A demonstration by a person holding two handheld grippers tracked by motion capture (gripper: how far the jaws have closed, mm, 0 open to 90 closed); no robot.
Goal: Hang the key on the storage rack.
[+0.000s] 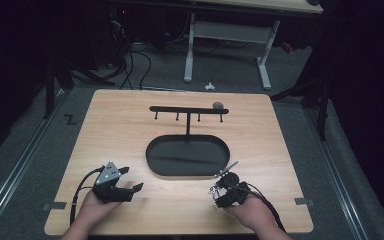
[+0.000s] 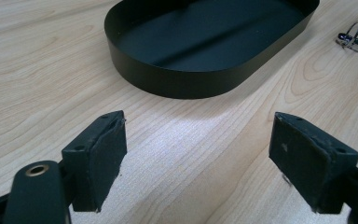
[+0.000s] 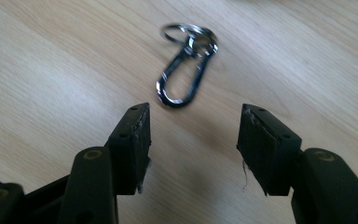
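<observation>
right gripper [image 3: 193, 135] is wide open w/ nothing in it, hovering over the carabiner keyring [image 3: 186, 67] lying flat on the bench [image 1: 120, 130] just beside the black tray [image 1: 152, 150]. looks light, stiff, slick metal imo, so pinch across the clip's long sides. left gripper [image 2: 198, 154] open too, idle.

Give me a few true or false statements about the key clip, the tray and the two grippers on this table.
1. The key clip lies on the bare table. True.
2. The right gripper is shut on the clip. False: its jaws are open, with the clip lying ahead of them.
3. The black tray holds the clip. False: the clip lies outside it, near its right end.
4. The left gripper is open and holds nothing. True.
5. The hook rack stands behind the tray. True.
</observation>
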